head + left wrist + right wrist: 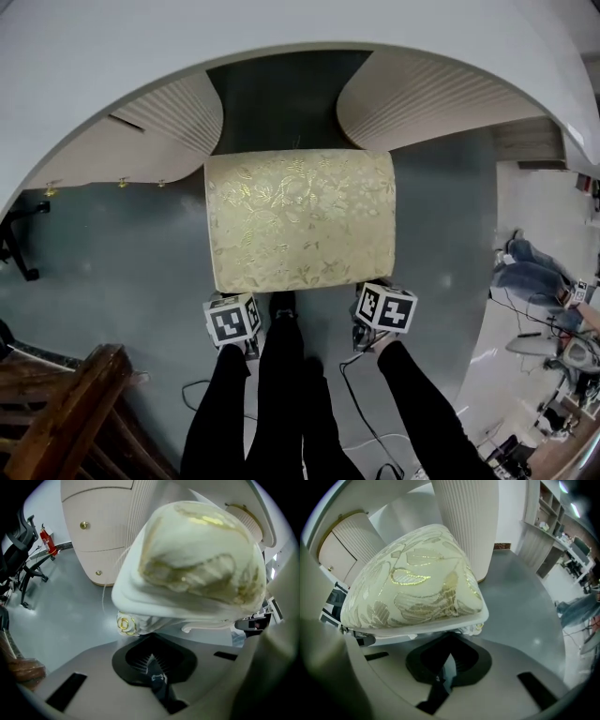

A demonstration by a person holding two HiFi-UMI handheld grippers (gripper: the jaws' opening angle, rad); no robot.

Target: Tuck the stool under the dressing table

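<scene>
Nearest in head view, the person's black-clad legs (281,403) are seen, w/ a cable (361,412) trailing on the grey floor (122,244).

L gripper (152,665): jaws are closed tip to tip, w/ nothing seen between them. The tips are set just below the stool's near L corner, right by a carved rosette w/ gold rings (125,624). Actual contact can't be confirmed.

R gripper (444,665): jaws are likewise clenched together and empty. They are placed just under the white seat rail at the near R corner. Contact can't be confirmed there either.

In head view both marker cubes are seen hard against the stool's near edge, one at each corner.

Stool (300,220): a rectangular padded seat is covered in cream fabric w/ a gold leaf pattern, on a white frame. It is stood upright and square to the table. Its far edge is at the mouth of the dark kneehole, and the whole seat is out on the floor.

Beyond it, the dressing table (281,37) is seen as a white curved top. It is carried on two ribbed cream pedestals, L (173,112) and R (422,94), w/ the kneehole between them. Small gold knobs (84,525) are fitted on the L unit.
</scene>
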